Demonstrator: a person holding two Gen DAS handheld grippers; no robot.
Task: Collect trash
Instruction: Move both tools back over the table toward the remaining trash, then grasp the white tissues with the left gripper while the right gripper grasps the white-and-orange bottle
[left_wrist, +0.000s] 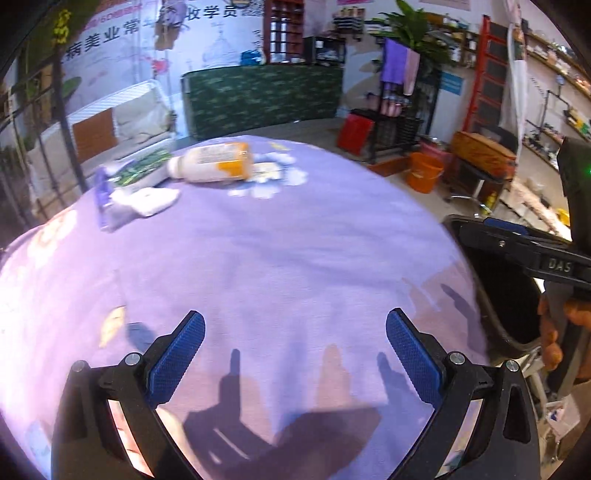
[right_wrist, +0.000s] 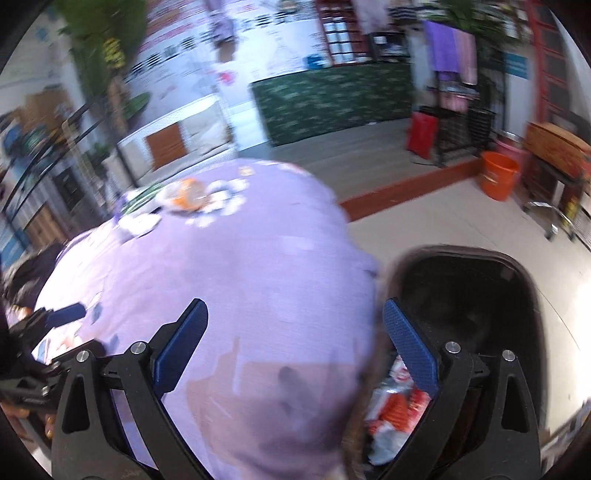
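Partly done: bin (right_wrist: 517, 266) beside table (left_wrist: 280, 258) already holds wrappers (right_wrist: 395, 402); bottle (left_wrist: 214, 162), packet (left_wrist: 142, 168) and tissue (left_wrist: 147, 201) remain at far edge; left gripper (left_wrist: 295, 354) and right gripper (right_wrist: 295, 343) both wide open, empty.

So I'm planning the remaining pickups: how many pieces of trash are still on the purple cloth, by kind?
Bottle: 1
Green packet: 1
White crumpled tissue: 1
Blue-edged wrapper: 1
Total: 4
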